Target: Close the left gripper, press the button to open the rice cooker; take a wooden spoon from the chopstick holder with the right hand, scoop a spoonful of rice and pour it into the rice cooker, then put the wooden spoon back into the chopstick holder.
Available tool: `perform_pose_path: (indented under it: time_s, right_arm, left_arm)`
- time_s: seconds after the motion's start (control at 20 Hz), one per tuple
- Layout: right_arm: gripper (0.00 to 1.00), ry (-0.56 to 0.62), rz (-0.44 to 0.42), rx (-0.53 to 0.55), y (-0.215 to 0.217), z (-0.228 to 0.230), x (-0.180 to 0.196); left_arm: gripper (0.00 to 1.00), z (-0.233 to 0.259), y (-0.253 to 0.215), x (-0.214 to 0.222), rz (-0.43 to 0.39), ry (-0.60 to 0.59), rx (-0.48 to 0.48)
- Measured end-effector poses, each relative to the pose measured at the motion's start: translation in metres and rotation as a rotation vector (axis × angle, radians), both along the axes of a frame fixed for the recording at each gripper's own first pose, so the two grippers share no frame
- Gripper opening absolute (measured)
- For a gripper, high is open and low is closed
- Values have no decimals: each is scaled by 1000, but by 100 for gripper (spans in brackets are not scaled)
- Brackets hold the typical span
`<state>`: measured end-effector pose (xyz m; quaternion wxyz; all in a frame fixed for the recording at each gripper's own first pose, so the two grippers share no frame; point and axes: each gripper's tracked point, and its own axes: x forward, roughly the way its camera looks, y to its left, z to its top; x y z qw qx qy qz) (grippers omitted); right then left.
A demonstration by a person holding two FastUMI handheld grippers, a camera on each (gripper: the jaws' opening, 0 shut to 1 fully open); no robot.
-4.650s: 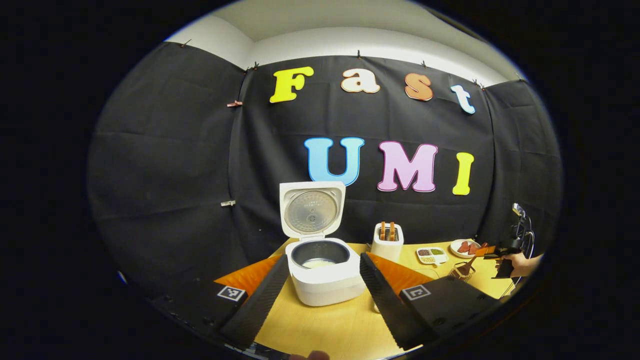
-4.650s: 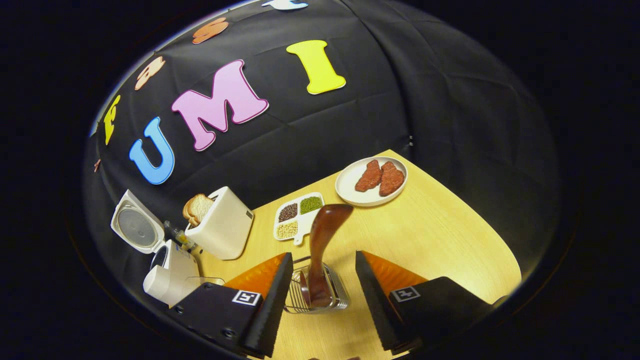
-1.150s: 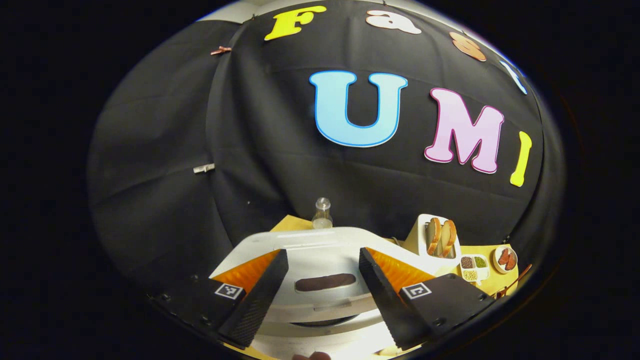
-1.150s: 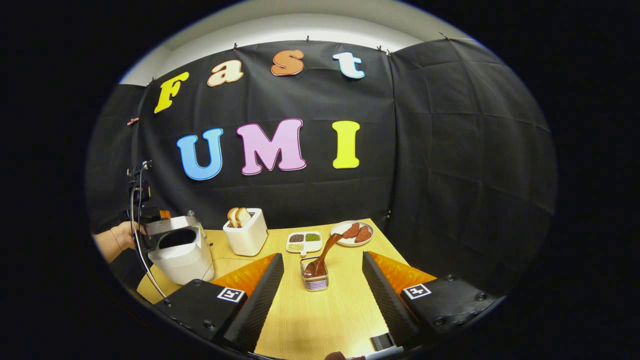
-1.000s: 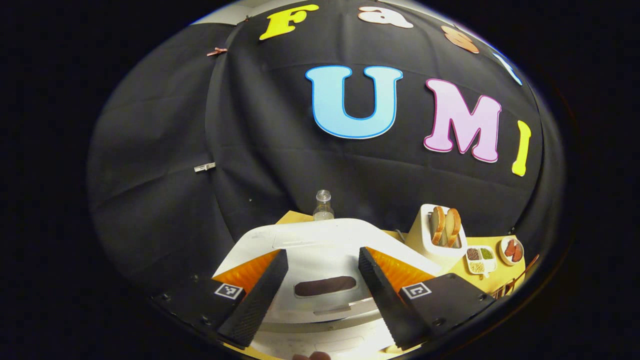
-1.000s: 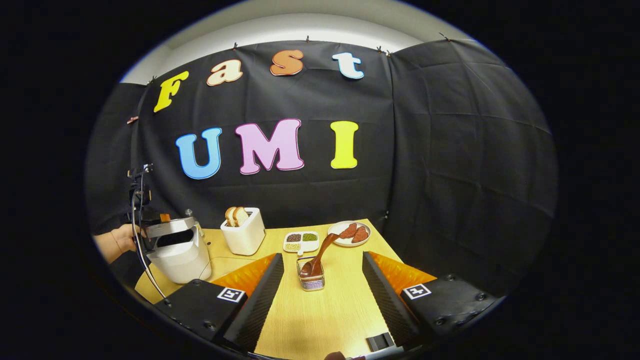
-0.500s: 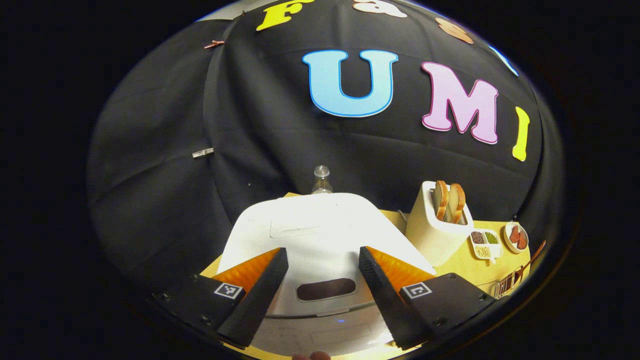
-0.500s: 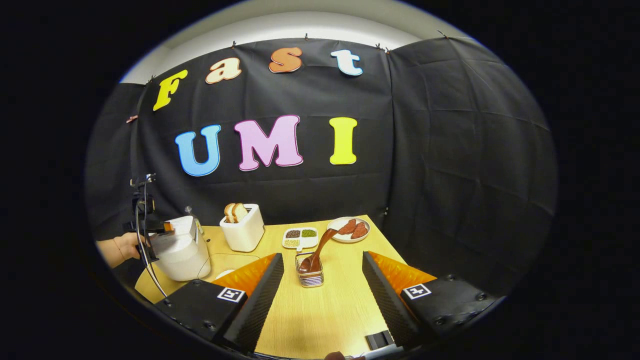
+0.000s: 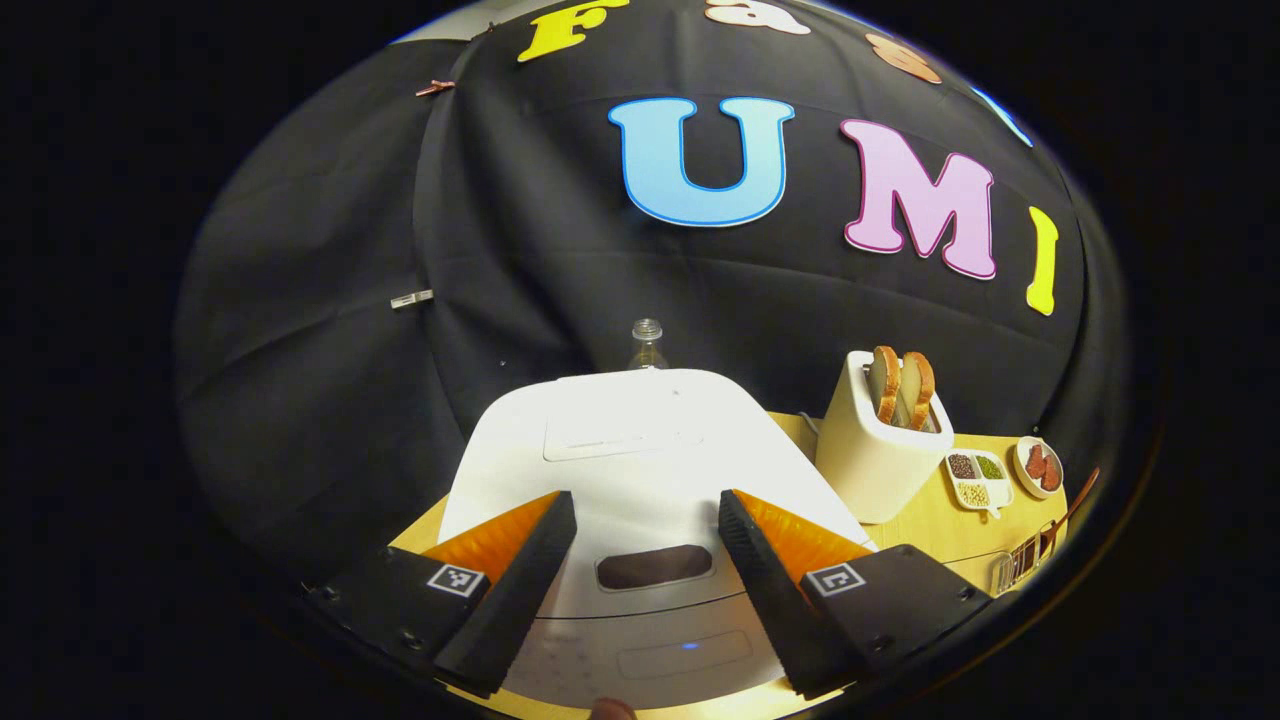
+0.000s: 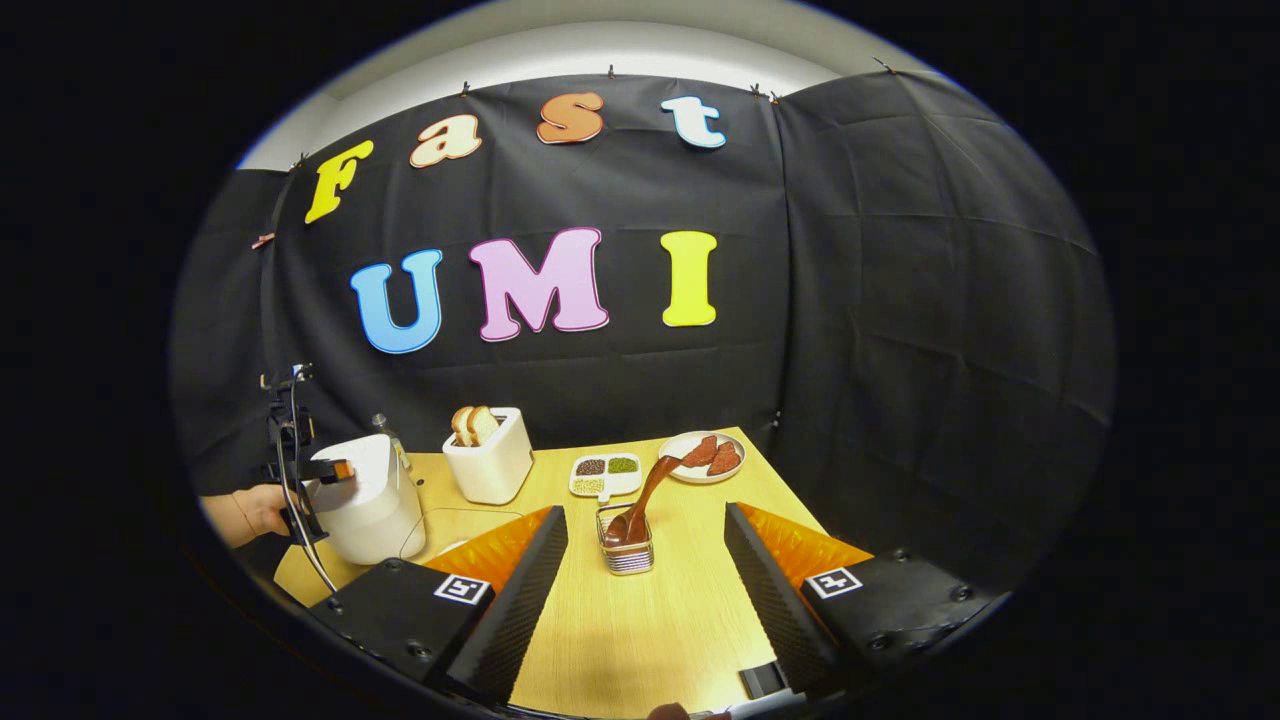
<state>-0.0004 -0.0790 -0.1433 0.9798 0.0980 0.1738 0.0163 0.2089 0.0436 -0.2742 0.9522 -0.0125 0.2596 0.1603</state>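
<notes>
**Hovering over a closed lid, spoon parked in its holder**

Looking down the left gripper (image 9: 645,540) in the left gripper view, its jaws stand wide apart over the front of the rice cooker (image 9: 640,450), which spreads across the lower centre of the frame. The white lid is down, and the dark oval recess (image 9: 655,566) sits right between the two fingers, with a small blue light below it on the front panel. Whether the fingers touch the lid, I cannot tell. That placement makes sense for a gripper working the lid's front catch, though the task wants the jaws together for a press, and they are not.

Over in the right gripper view, the right gripper (image 10: 645,575) hangs back at the bottom of the frame, jaws apart and holding nothing, lined up straight at the chopstick holder (image 10: 626,553) in the lower centre. The wooden spoon (image 10: 645,498) stands in it, bowl down, handle leaning up and to the right, a lean that leaves the handle free to be taken from above. At lower left, a hand (image 10: 255,510) holds the other gripper against the cooker's top.

A shut cooker and a spoon in its holder fit two readings: rice still to be scooped, or the round complete and the lid down again.
</notes>
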Motion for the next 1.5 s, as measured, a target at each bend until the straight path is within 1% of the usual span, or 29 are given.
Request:
perform_pose_path:
  time_s: [0.1, 0.4, 0.75, 0.9, 1.1, 1.5]
  right_arm:
    - [98, 1, 4, -3, 3, -1, 0]
    - [98, 1, 17, -7, 9, 1, -3]
    - [98, -16, 26, -34, 14, 9, -5]
    - [98, -21, 33, -36, 19, 12, -4]
    - [98, -27, 49, -38, 28, 15, -1]
    - [98, -55, 71, -52, 49, 27, 7]
  left_arm:
    - [100, -1, 0, 0, -7, -17, 7]
    - [100, 1, 0, 0, -53, 11, 13]
    - [100, 8, 0, -2, -46, -28, 2]
    - [97, 20, -3, -5, -62, -71, -20]
    - [97, 43, -11, -14, -98, -124, -20]
    - [97, 110, -27, -57, -181, -270, -38]
